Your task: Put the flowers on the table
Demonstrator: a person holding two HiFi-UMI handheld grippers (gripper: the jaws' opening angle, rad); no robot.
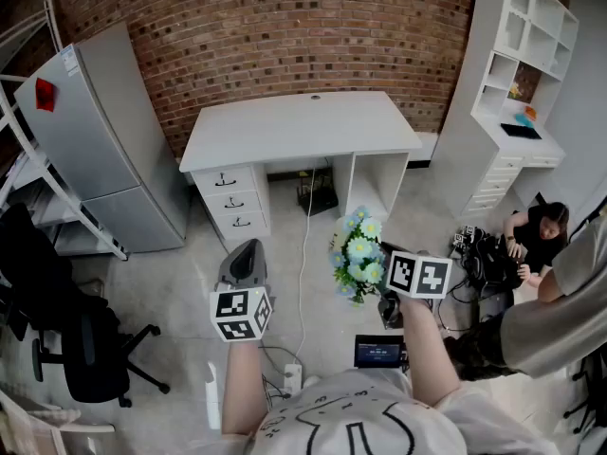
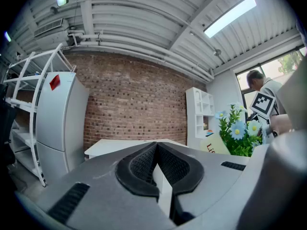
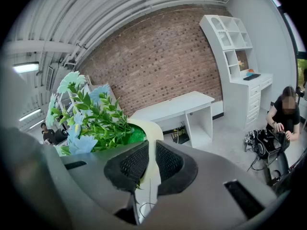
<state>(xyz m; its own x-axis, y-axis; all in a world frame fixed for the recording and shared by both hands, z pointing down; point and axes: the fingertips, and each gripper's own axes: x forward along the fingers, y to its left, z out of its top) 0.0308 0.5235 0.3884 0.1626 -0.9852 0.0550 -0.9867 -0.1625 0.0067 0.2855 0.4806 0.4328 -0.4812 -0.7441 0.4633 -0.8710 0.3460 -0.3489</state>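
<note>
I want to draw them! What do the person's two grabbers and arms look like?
The left gripper and right gripper are smooth grey shells with black, dotted rubber pads. Each carries a white cube printed with black square markers. The forearms are bare, and the shirt is white with black line drawings.

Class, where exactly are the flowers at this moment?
In the head view the flowers are right of centre, held above the floor by the right gripper, in front of the white desk.
</note>
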